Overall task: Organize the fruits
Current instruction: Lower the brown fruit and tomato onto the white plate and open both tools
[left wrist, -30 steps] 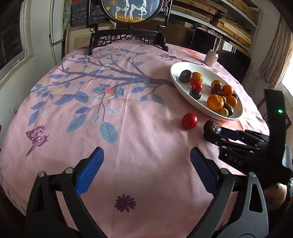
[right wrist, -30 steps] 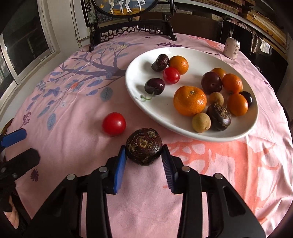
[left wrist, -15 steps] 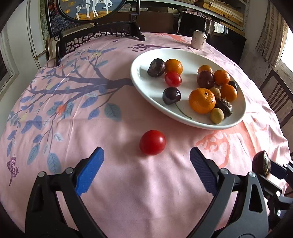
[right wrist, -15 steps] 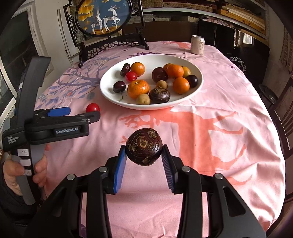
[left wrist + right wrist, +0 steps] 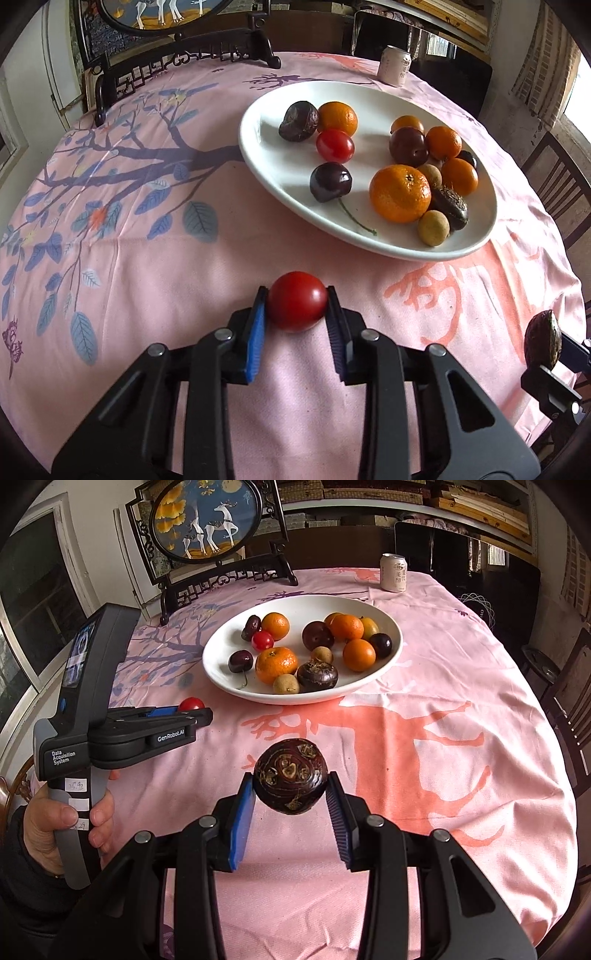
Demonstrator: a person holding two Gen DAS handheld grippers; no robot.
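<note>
My left claw (image 5: 297, 321) has just been closing and now pinches the red tomato (image 5: 297, 301) on the table (image 5: 129, 295) just short of the white plate (image 5: 369, 247). My right claw (image 5: 291, 803) clamps the dark water chestnut (image 5: 290, 775) aloft, both likely bound for that plate.

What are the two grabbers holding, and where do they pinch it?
The left gripper has just closed on the red tomato, pads on its two sides. The right gripper pinches the dark brown water chestnut by its sides, off the tablecloth.
</note>
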